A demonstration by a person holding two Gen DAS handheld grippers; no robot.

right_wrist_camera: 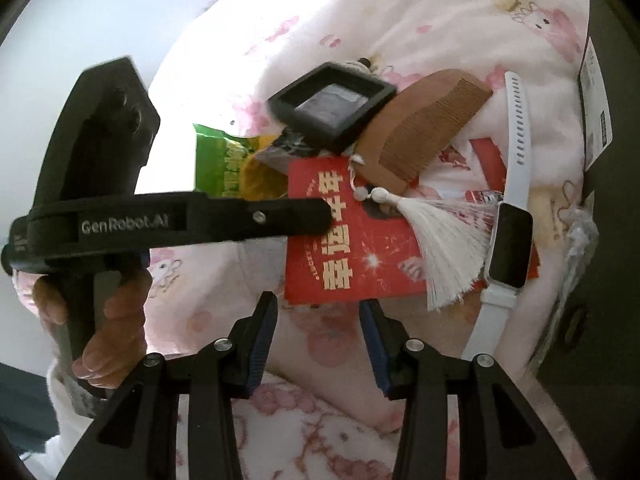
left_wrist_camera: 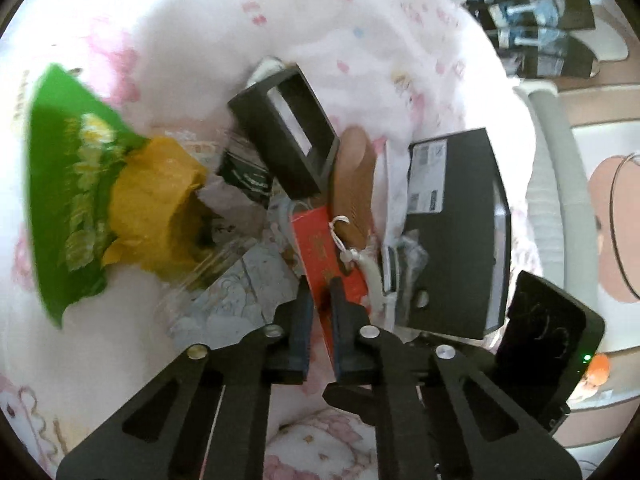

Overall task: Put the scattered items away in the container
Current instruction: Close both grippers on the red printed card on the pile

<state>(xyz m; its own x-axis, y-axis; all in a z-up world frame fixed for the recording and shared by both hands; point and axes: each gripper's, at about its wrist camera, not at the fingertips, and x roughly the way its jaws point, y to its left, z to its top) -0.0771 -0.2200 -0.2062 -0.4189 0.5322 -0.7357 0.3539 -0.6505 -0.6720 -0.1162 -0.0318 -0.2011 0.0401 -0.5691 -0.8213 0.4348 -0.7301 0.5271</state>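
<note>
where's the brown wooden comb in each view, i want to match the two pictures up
Left wrist view: the brown wooden comb stands near centre, just right of the black square frame, above the red paper envelope.
Right wrist view: the comb lies upper centre-right, again right of the black frame, its white tassel draped over the red envelope.
Shared landmark: the black square frame touching the comb's side.

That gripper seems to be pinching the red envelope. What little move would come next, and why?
Probably a gentle lift. The left gripper is shut on the red envelope, but the wooden comb and its white tassel lie across it, so it should rise slowly and slide free. The right gripper is open, holding nothing.
</note>
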